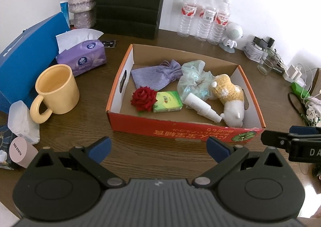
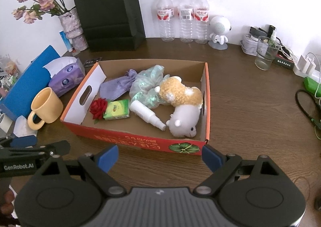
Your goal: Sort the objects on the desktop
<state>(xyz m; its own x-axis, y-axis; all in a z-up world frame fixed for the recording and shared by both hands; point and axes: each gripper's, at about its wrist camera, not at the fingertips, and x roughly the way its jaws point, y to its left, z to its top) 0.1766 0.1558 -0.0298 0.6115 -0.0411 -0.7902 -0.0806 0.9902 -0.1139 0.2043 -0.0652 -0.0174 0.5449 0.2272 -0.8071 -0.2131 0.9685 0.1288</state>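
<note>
An orange cardboard box [image 1: 180, 132] [image 2: 138, 142] stands on the brown table. In it lie a red rose [image 1: 143, 98] [image 2: 98, 107], a green tissue pack [image 1: 167, 101] [image 2: 117, 109], a white spray bottle [image 1: 202, 109] [image 2: 147, 115], a plush toy [image 1: 230, 96] [image 2: 182, 104], a purple pouch [image 1: 158, 74] [image 2: 117, 84] and a crumpled plastic bag [image 1: 192, 80] [image 2: 146, 86]. My left gripper [image 1: 158, 149] is open and empty in front of the box. My right gripper [image 2: 160, 157] is open and empty, also just before the box's near wall.
A yellow mug [image 1: 56, 90] [image 2: 47, 105], purple tissue pack [image 1: 84, 56] and blue box [image 1: 26, 54] stand left. A black bag [image 2: 109, 12], vase [image 2: 70, 26], water bottles [image 2: 182, 16] and a robot figure [image 2: 218, 32] line the back. A glass [image 2: 264, 52], chargers and cables lie right.
</note>
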